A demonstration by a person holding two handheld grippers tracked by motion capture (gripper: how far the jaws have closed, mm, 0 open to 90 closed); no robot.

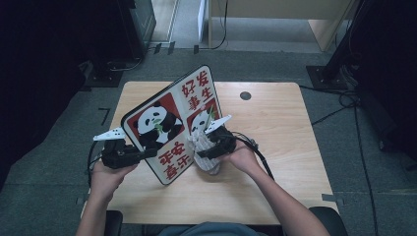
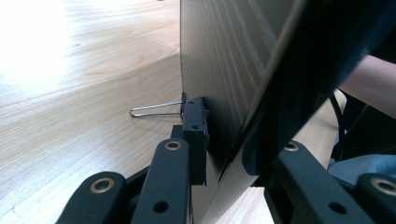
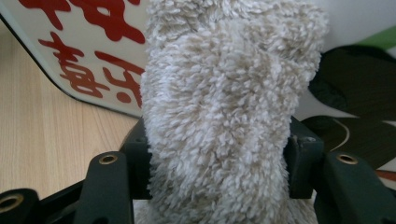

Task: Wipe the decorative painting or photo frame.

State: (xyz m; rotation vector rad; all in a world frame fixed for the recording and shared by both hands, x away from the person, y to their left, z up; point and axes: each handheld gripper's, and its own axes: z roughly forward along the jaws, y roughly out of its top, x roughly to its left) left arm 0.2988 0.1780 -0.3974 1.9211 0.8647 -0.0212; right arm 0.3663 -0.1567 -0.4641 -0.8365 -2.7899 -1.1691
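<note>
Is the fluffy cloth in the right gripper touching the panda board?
Touching. The right gripper view shows the fluffy cloth lying against the panda board with no gap; the high view agrees, with the right gripper holding it there.

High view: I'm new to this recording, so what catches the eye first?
A tilted panda board with red characters stands mid-table, its left edge clamped by the left gripper. At its lower right, the right gripper presses a fluffy cream cloth against the board's face.

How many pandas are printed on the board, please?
2. One panda is in the red square on the left part of the panda board. The other panda is right of it, partly hidden behind the fluffy cloth in the right gripper.
</note>
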